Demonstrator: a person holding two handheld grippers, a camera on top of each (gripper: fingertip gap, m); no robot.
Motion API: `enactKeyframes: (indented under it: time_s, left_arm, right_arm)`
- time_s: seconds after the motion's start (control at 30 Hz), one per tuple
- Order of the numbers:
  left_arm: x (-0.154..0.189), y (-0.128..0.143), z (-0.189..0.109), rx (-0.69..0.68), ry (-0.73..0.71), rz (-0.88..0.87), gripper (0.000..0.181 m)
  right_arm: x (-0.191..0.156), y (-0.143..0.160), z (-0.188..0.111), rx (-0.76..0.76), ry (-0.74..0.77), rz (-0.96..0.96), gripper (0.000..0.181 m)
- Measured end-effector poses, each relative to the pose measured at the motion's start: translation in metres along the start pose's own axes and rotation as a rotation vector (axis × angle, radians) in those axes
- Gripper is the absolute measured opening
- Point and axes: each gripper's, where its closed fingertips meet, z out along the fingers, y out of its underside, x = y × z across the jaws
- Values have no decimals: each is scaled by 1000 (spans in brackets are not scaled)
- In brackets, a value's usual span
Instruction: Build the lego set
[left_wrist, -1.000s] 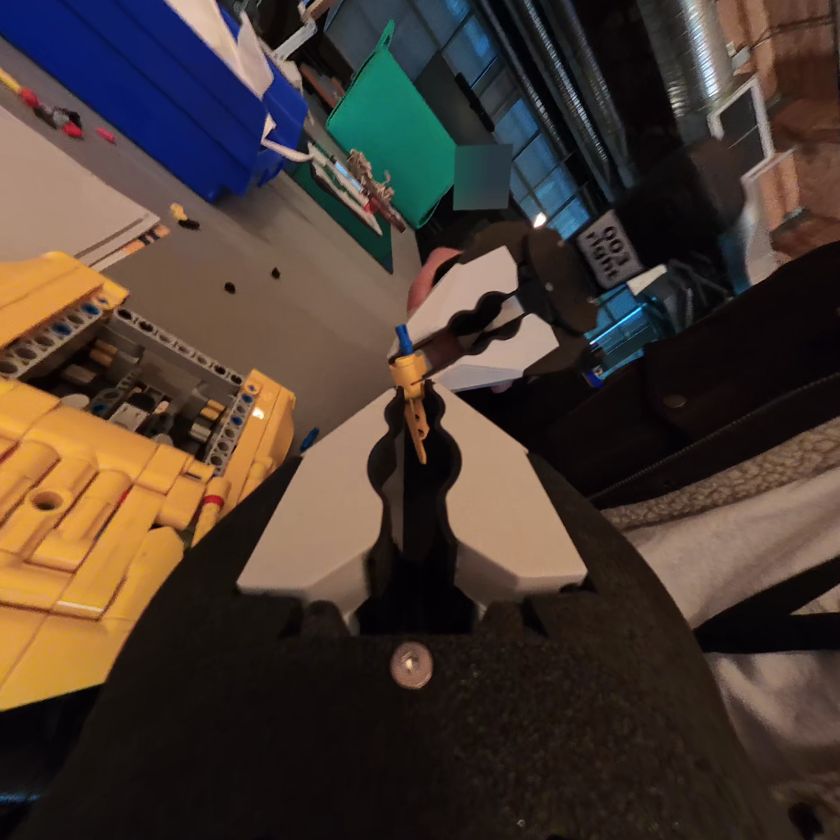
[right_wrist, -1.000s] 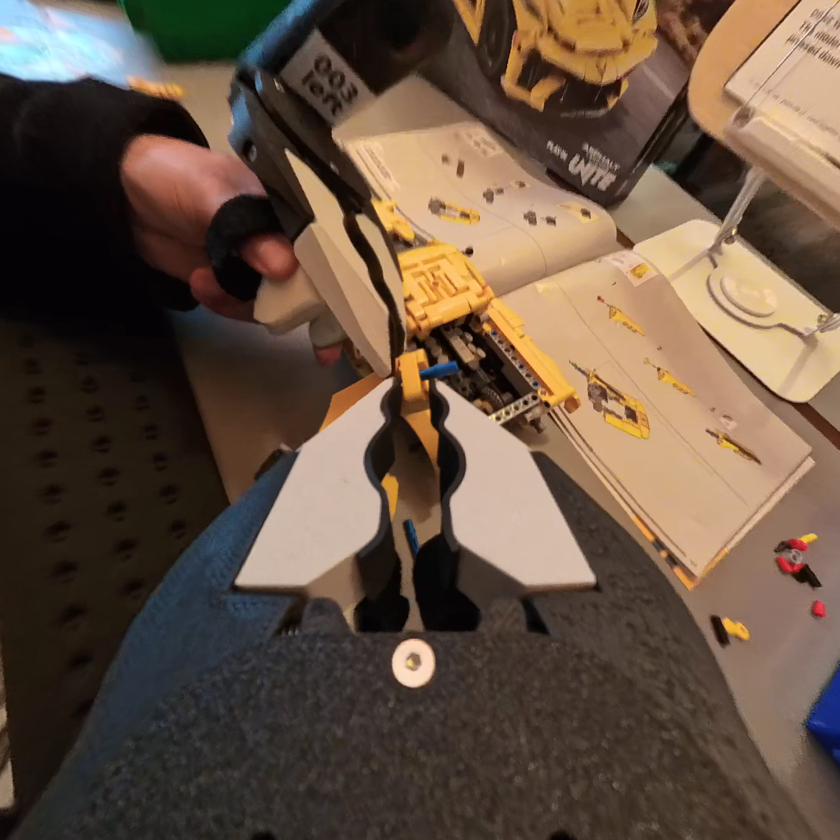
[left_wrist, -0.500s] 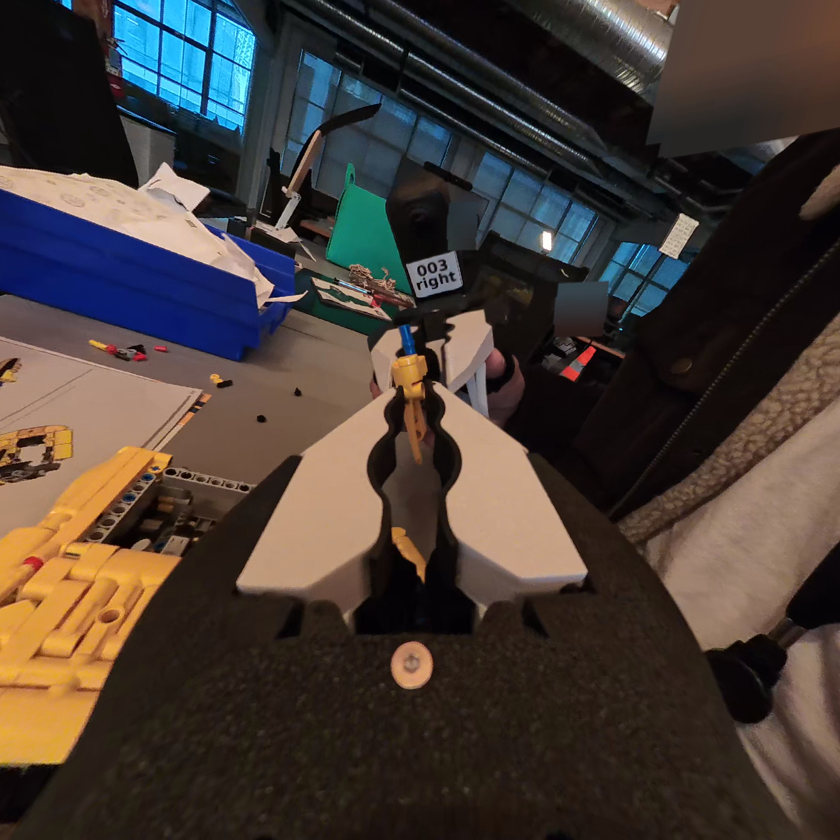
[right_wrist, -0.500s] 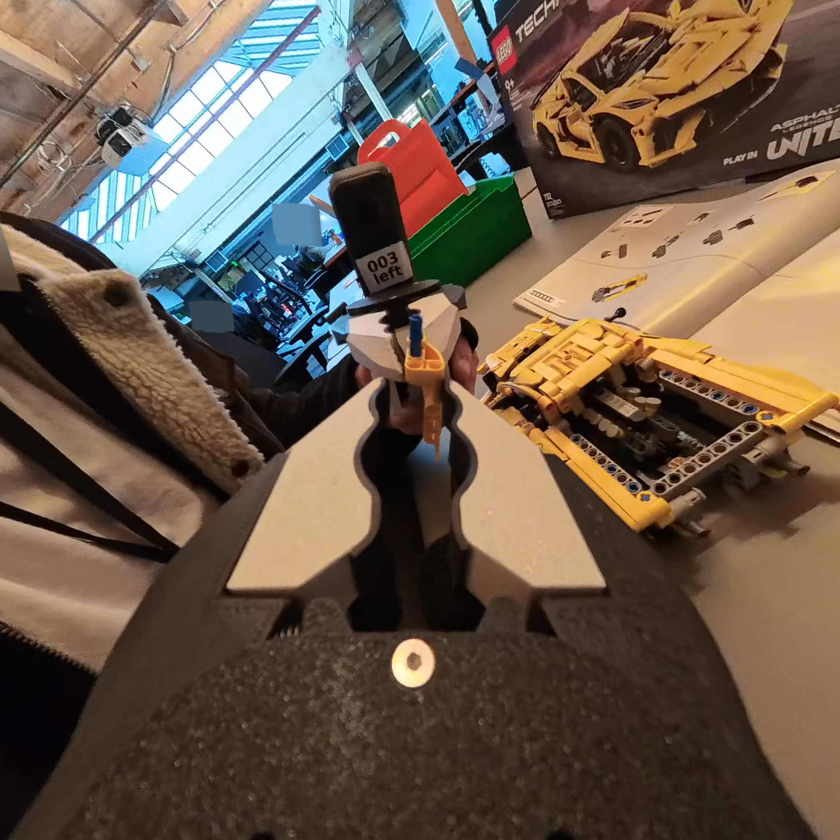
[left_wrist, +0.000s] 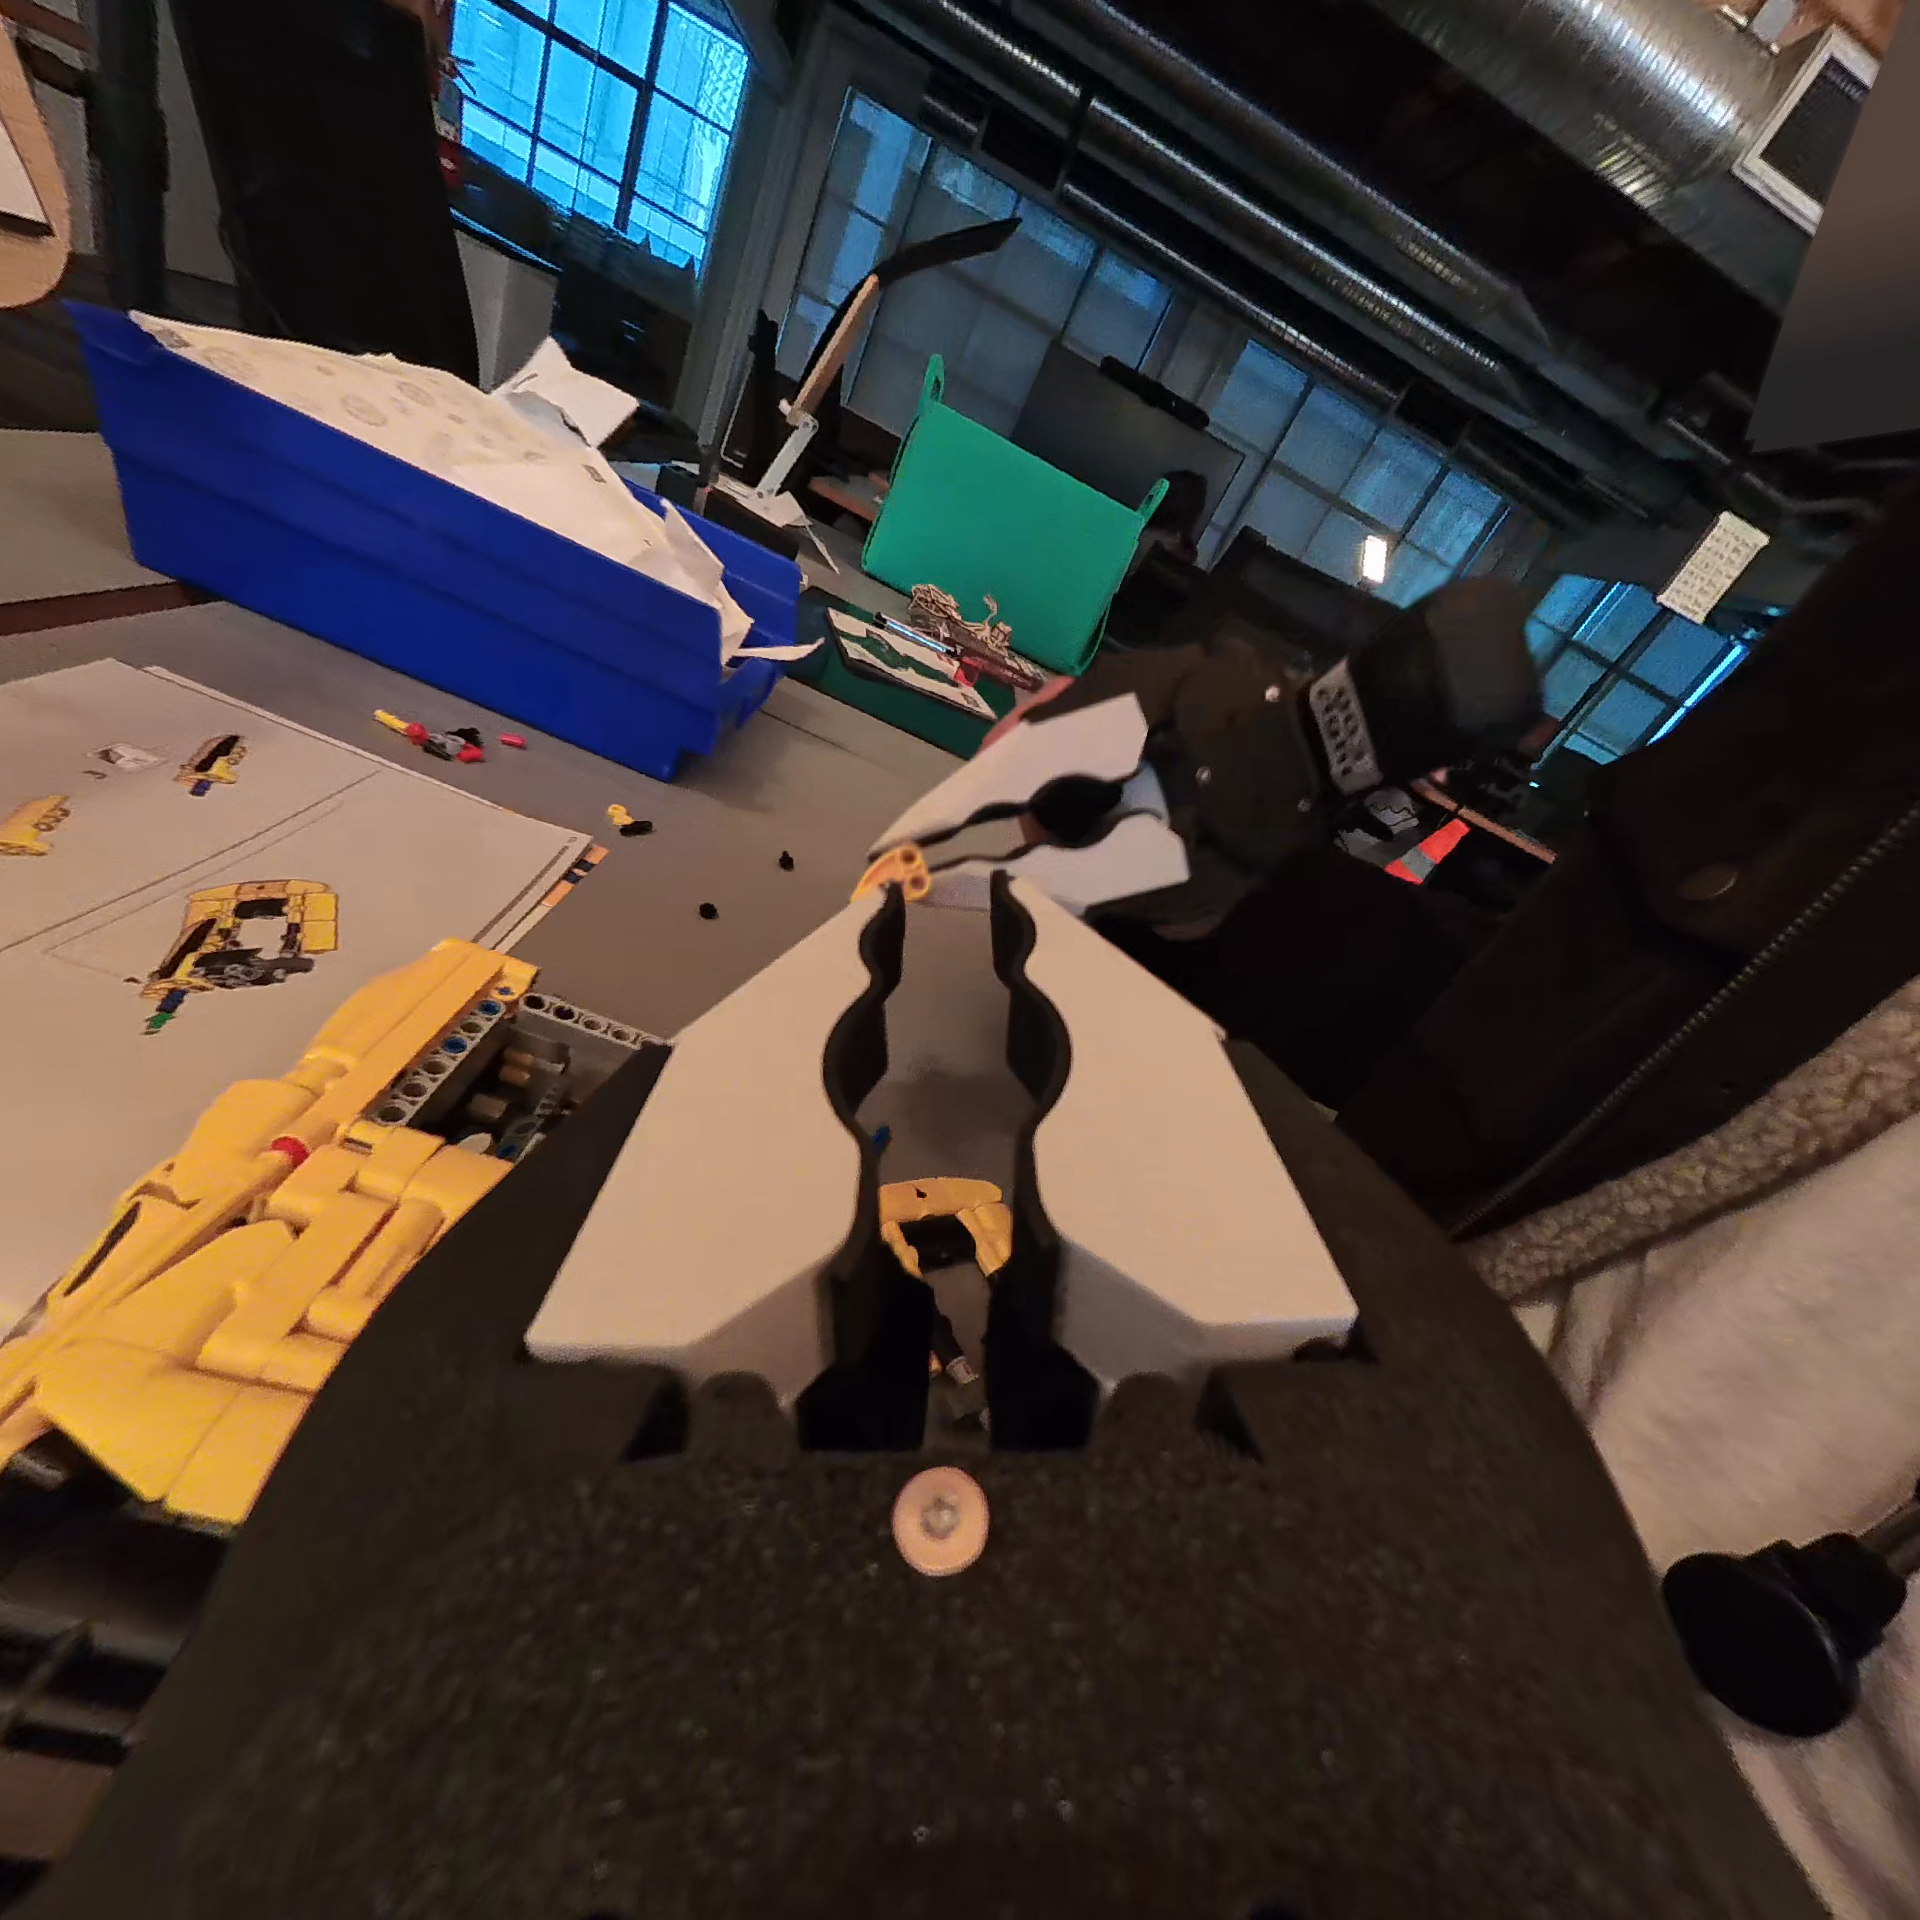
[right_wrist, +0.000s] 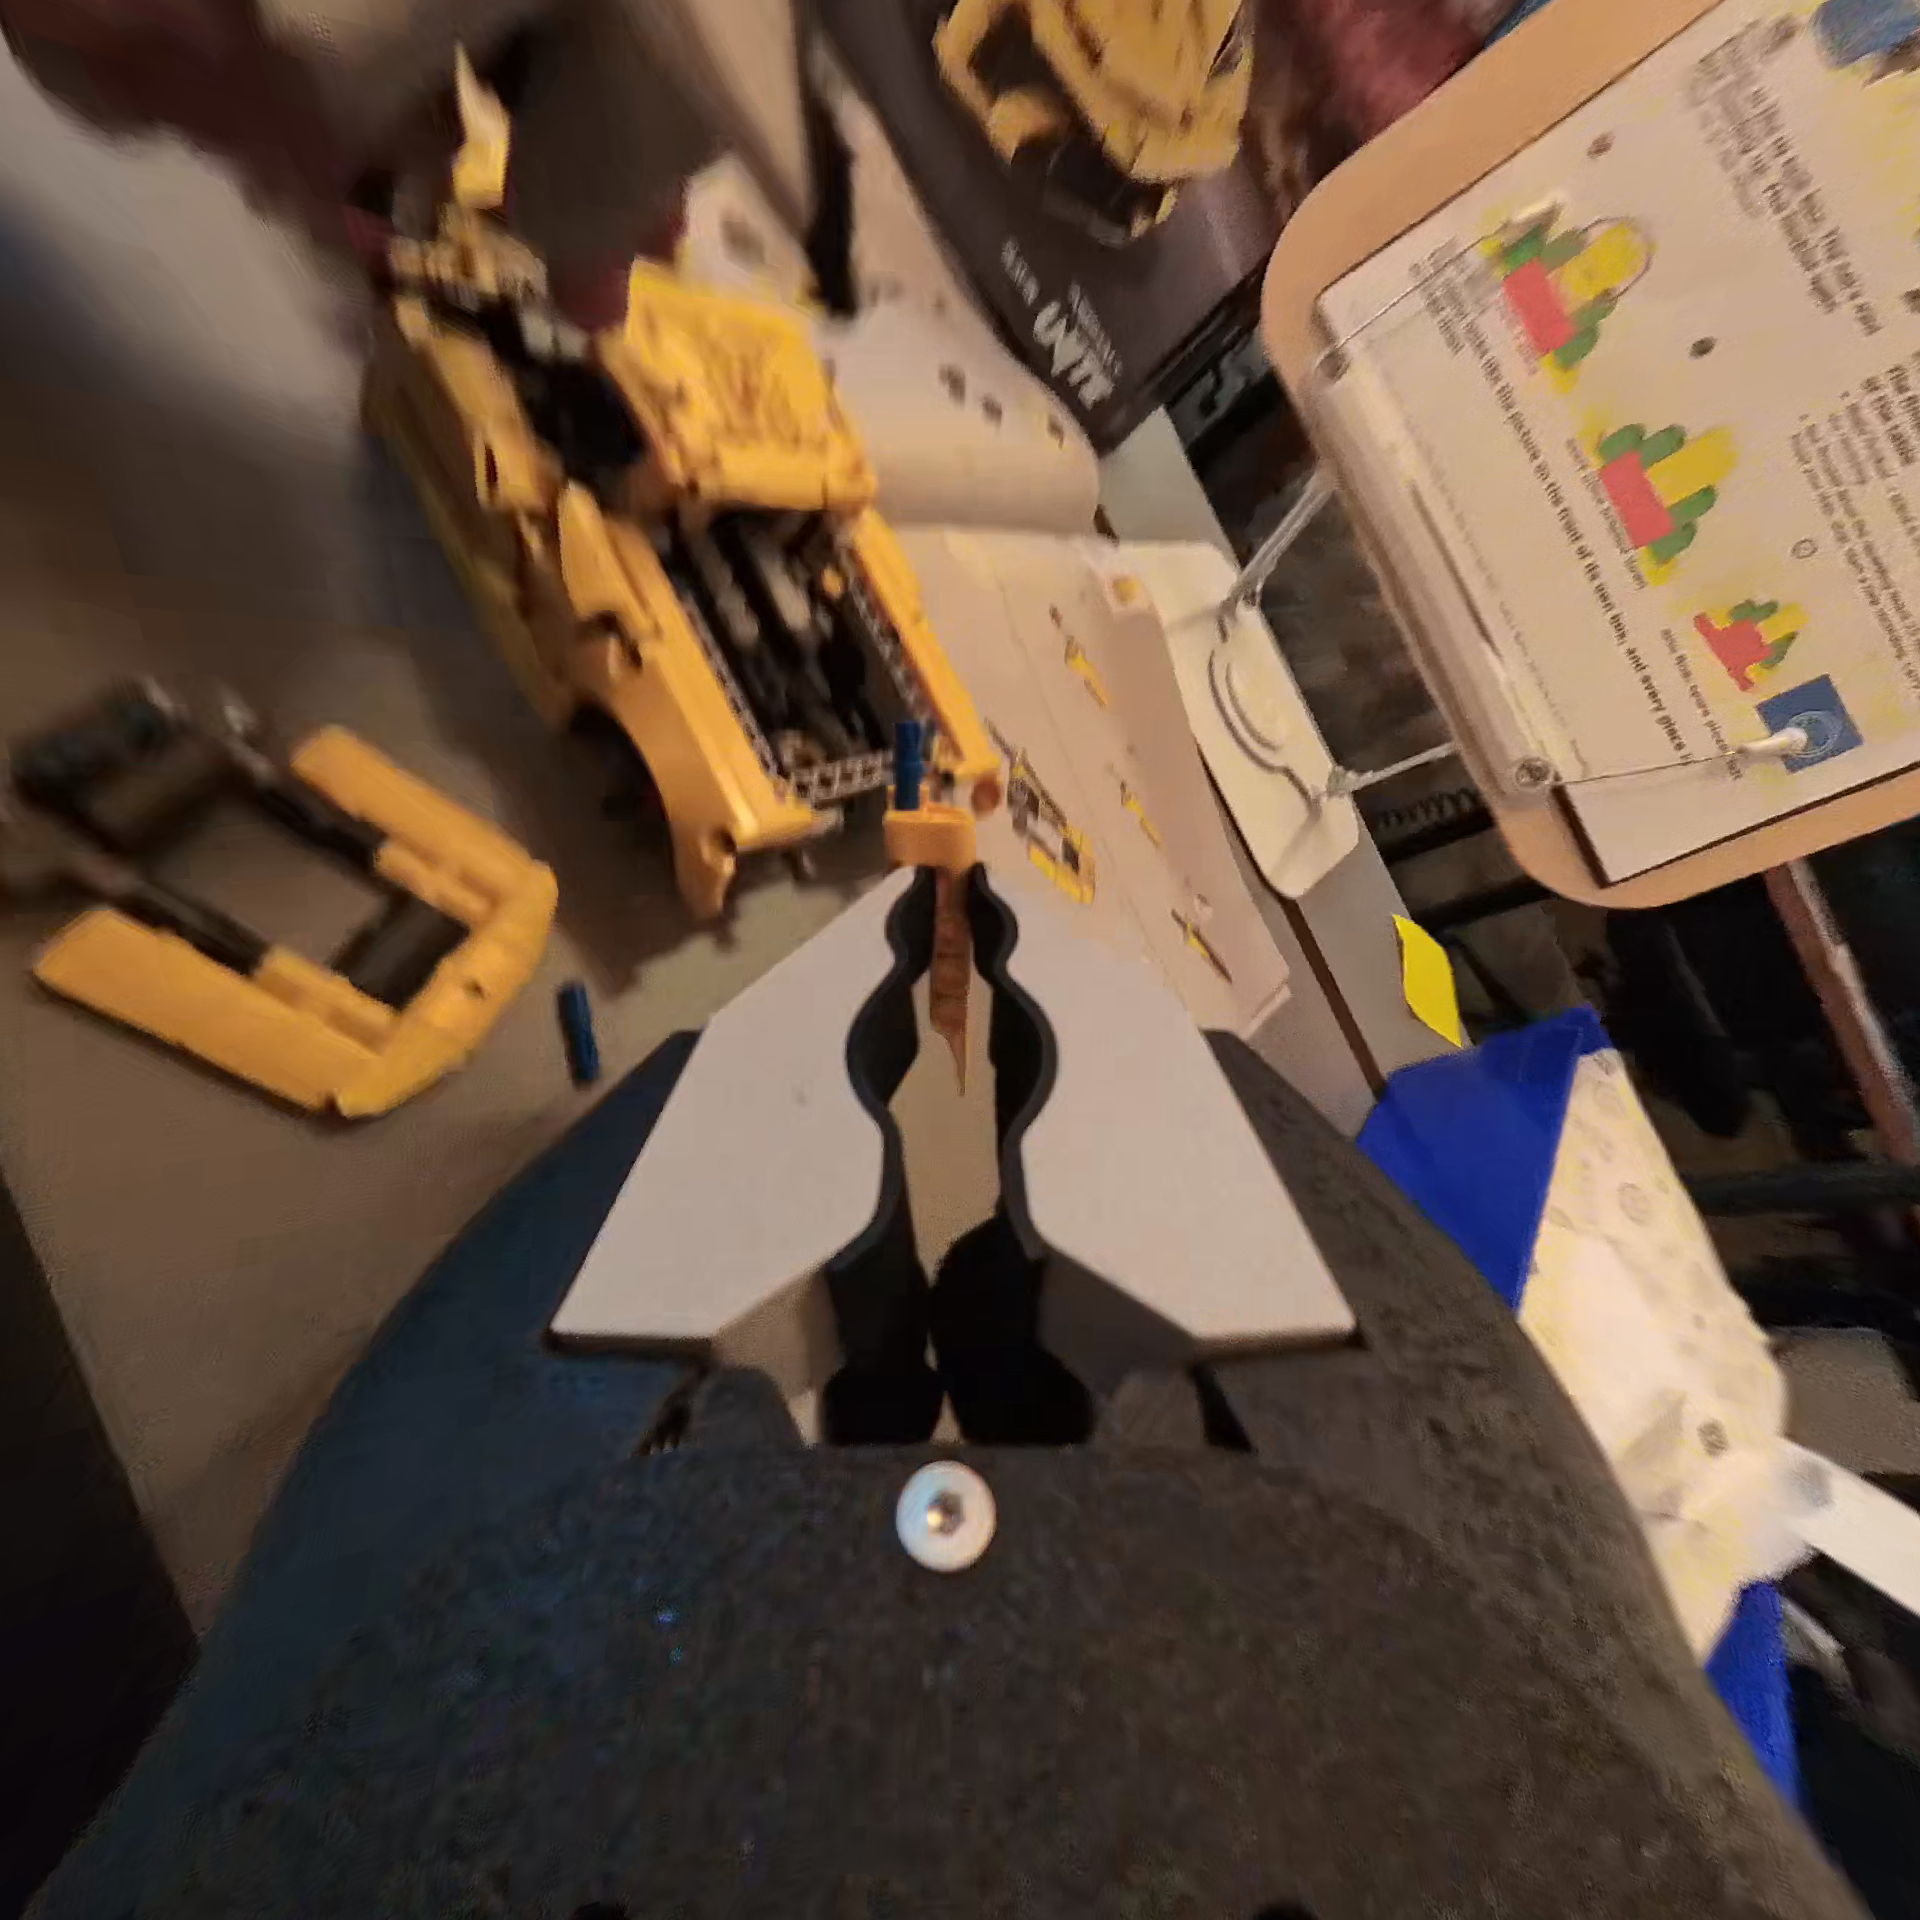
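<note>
Two grippers shared one yellow part half a second ago; now only the right gripper (right_wrist: 943, 883) has it. Its fingers are closed on the yellow part (right_wrist: 940, 904), which sticks out past the tips with a blue pin (right_wrist: 907, 764) standing up from its head. The left gripper (left_wrist: 943, 914) has let go: its fingers stand a little apart with nothing between the tips, and grey table (left_wrist: 665, 935) shows through the gap. In the left view the right gripper (left_wrist: 935, 847) lies just beyond those tips, tilted on its side where it stood upright before, the yellow part (left_wrist: 896, 871) poking from its end. Both grippers have come apart and turned.

Much of the right view is motion-blurred. It now looks down on the table instead of across at the person, with the yellow car (right_wrist: 665, 582) ahead of the part and a separate yellow frame (right_wrist: 312, 935) to its left. A loose blue pin (right_wrist: 578, 1029) lies near that frame. The manual (right_wrist: 1101, 727) lies right of the car, and the blue bin (right_wrist: 1475, 1132) is at the right edge.

In the left view the car (left_wrist: 260, 1226) sits low at left, the manual (left_wrist: 260, 831) beyond it and the blue bin (left_wrist: 416, 582) farther back.
</note>
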Motion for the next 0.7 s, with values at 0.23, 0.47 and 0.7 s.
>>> enactKeyframes:
  time_s: [0.23, 0.47, 0.7]
  left_arm:
    - [-6, 2, -4, -26, -37, -16, 16]
    - [6, 11, -28, -45, -138, 21, 15]
    - [25, 19, -91, 40, -326, 23, 15]
  right_arm:
    - [-25, 76, 9, -261, -47, -309, 6]
    - [-34, 87, 15, -205, -36, -346, 7]
    - [-47, 85, 10, -165, -120, -203, 21]
